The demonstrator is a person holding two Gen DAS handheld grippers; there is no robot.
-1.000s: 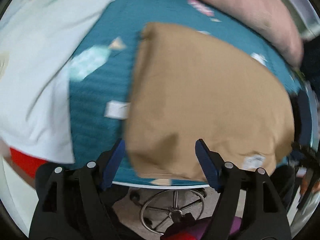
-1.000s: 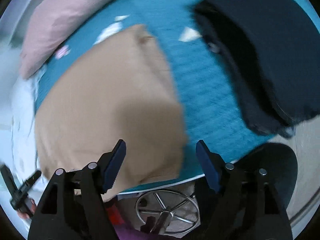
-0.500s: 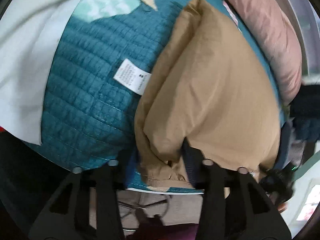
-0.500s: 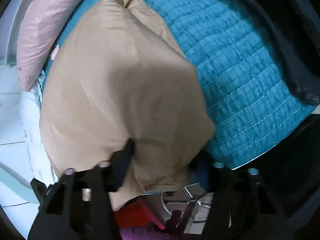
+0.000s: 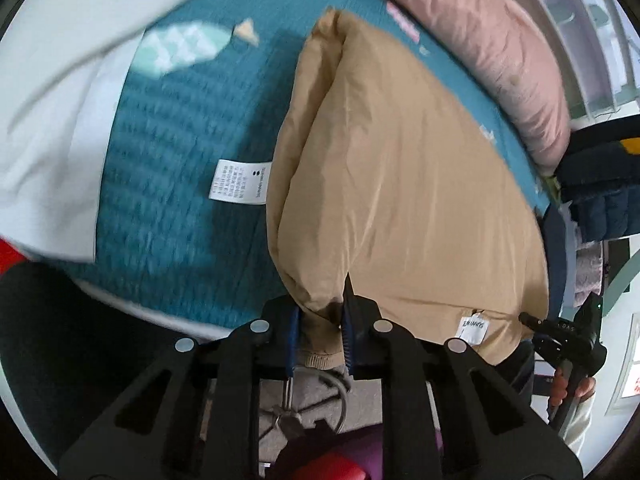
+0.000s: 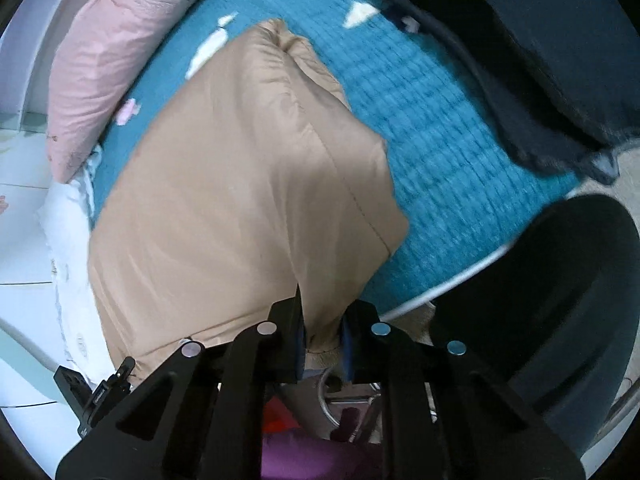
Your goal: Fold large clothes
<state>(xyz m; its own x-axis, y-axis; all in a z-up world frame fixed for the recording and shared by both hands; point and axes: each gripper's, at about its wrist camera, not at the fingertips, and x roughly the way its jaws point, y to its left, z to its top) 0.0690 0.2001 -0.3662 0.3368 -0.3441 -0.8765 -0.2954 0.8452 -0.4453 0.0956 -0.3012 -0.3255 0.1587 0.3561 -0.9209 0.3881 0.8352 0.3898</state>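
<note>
A tan padded garment (image 5: 400, 184) lies folded on a teal quilted bedspread (image 5: 172, 184), its near edge hanging over the bed's edge. My left gripper (image 5: 319, 322) is closing on the garment's near left corner, with a bunch of tan fabric pinched between the blue pads. My right gripper (image 6: 322, 334) is closing on the near right corner of the tan garment (image 6: 240, 184), its pads also pressing on bunched fabric. The right gripper (image 5: 560, 340) shows at the right edge of the left wrist view, held by a hand.
A pink pillow (image 5: 492, 52) lies beyond the garment. A white cloth (image 5: 52, 92) covers the bed's left side, and a dark navy garment (image 6: 532, 48) lies on the right. A black chair seat (image 6: 540, 292) and a chair's metal base (image 5: 304, 404) sit below the bed edge.
Both grippers came down onto the garment's near edge and went from wide open to pinched on its two corners. The fabric has bunched up between the pads.
</note>
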